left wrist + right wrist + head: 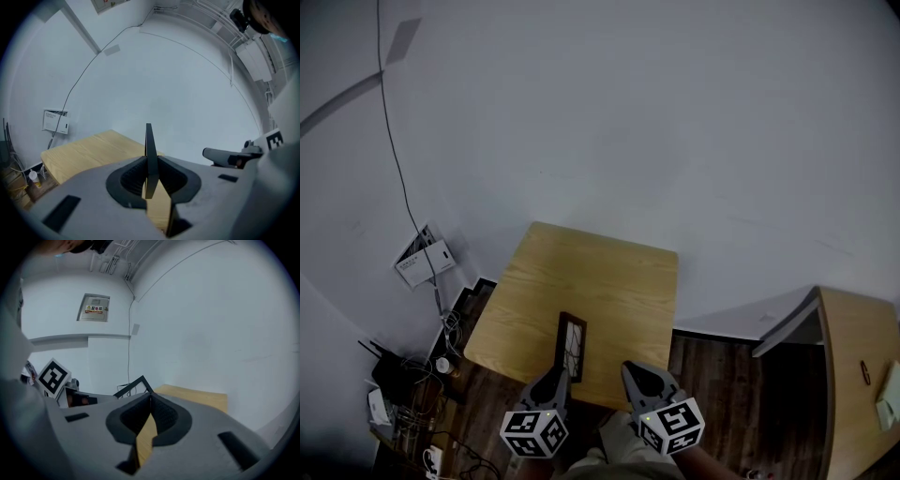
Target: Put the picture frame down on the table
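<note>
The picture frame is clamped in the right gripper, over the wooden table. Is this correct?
Not quite. The left gripper clamps the picture frame, edge-on between its jaws in the left gripper view; the right gripper is shut on nothing. It is over the wooden table.

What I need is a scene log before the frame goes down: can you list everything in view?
picture frame: one, dark, upright over the table's near edge
table: one, light wood, against white wall
cabinet: one, light wood, far right
wall box: one, white, low on wall, left
cable: one, dark, down the wall
devices and cords: several, dark and white, floor left of table
left gripper: one, grey, shut on the frame
right gripper: one, grey, shut, empty
</note>
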`<action>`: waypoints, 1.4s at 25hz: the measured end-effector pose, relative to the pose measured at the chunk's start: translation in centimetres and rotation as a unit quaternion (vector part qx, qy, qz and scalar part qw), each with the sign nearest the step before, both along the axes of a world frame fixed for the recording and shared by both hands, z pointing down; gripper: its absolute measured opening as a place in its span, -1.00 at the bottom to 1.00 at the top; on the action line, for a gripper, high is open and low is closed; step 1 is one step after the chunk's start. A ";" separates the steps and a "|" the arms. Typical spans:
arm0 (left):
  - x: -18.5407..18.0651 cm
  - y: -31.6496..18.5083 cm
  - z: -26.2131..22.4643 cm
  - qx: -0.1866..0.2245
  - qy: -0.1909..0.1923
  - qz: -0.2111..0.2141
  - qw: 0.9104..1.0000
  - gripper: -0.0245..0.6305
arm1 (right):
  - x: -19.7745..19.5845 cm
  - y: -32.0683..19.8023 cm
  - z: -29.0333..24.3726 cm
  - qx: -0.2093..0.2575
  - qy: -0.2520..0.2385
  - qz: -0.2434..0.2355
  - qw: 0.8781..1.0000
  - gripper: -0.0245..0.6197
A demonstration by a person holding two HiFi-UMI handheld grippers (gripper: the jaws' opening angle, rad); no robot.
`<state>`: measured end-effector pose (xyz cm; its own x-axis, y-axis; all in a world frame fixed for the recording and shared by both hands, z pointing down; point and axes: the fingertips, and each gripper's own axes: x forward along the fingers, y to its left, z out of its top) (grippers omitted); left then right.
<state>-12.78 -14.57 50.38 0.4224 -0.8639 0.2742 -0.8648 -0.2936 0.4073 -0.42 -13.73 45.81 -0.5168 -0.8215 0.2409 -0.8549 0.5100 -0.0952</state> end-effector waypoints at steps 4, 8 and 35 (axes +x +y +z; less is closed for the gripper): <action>0.5 -1.3 0.7 -0.007 -0.002 0.003 1.000 -0.73 | -0.1 -1.9 0.1 0.004 -0.001 -0.009 1.000 -0.92; 1.1 -3.2 1.3 -0.014 -0.004 0.007 1.000 -0.73 | 0.3 -3.9 0.3 0.002 -0.001 -0.012 1.000 -0.92; 5.5 -12.9 9.3 -0.106 0.008 0.014 0.994 -0.73 | 3.5 -12.6 4.8 -0.049 -0.002 -0.014 0.999 -0.92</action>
<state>-7.24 -27.44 59.64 0.4514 -0.7755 0.4414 -0.8501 -0.2233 0.4769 3.08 -26.31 50.56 -0.5410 -0.7789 0.3172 -0.8396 0.5223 -0.1493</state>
